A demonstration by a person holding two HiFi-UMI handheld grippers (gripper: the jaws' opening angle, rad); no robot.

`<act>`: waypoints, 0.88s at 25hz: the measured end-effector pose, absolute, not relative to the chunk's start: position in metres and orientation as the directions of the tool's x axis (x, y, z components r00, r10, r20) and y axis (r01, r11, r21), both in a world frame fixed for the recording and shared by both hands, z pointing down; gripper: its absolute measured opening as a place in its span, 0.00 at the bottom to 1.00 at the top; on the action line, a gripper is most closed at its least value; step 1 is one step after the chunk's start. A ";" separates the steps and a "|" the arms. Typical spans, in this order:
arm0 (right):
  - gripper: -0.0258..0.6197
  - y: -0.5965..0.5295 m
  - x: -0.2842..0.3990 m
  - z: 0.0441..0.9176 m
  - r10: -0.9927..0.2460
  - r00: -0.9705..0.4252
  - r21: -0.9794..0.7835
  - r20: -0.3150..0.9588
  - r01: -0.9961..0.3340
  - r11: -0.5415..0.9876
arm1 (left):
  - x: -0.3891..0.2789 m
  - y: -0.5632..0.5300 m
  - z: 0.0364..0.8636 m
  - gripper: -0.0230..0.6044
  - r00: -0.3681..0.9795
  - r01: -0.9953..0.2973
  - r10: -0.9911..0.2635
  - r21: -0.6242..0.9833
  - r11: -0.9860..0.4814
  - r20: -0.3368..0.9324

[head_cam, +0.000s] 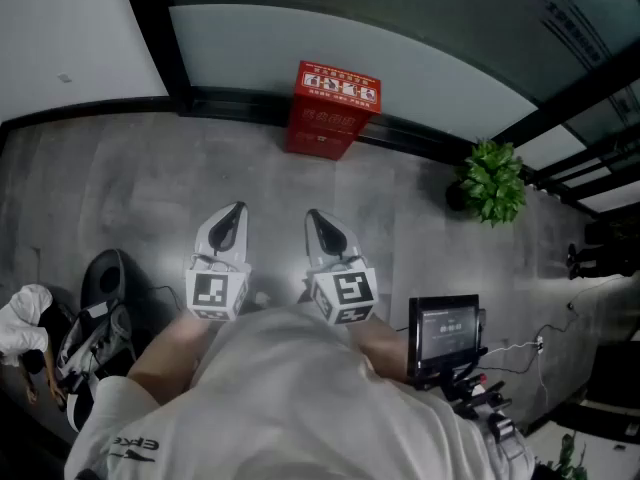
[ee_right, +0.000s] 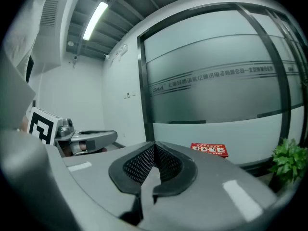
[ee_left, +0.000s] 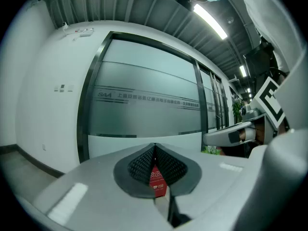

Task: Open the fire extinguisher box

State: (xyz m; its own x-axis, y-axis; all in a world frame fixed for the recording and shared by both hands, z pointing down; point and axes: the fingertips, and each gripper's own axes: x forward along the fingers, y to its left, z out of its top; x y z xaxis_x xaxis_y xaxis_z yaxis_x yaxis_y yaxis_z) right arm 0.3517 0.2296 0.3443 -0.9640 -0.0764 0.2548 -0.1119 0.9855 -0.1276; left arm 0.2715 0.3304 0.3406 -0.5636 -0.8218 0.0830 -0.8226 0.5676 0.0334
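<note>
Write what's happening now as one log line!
phase: not started | fire extinguisher box: closed, untouched | left gripper: shut, empty | right gripper: shut, empty | both well short of box

1. The grey concrete floor [head_cam: 250,168] gives a straight, free path from the left gripper [head_cam: 236,211] and right gripper [head_cam: 313,216] to the red metal fire extinguisher box [head_cam: 333,110].
2. The frosted glass wall [head_cam: 400,68] closes off the floor's far edge behind the box.
3. A green leafy potted plant [head_cam: 492,180] stands right of it, well apart.
4. A heap of black gear [head_cam: 100,288] crowds the near left, and a small black screen [head_cam: 445,330] the near right.
</note>
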 end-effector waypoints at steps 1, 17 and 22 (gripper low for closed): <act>0.06 0.232 0.347 0.343 -0.073 -0.964 -0.129 0.256 -0.109 0.986 | 0.266 0.332 0.336 0.04 -0.565 -0.822 -0.821 0.030 0.569 0.078; 0.06 0.177 0.212 0.352 -0.040 -0.968 -0.151 0.248 -0.079 0.985 | 0.130 0.279 0.339 0.04 -0.593 -0.803 -0.799 0.005 0.597 0.100; 0.06 0.128 0.159 0.346 -0.038 -0.971 -0.157 0.236 -0.077 0.985 | 0.071 0.232 0.328 0.04 -0.604 -0.795 -0.792 -0.004 0.606 0.093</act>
State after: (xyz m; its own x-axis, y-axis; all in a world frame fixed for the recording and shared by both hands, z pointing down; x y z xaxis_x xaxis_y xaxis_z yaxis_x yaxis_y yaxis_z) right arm 0.1592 0.1279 0.3457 -0.9710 -0.0379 0.2360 -0.0767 0.9846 -0.1572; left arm 0.0710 0.2316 0.3284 -0.6038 -0.7916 0.0933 -0.7954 0.6061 -0.0044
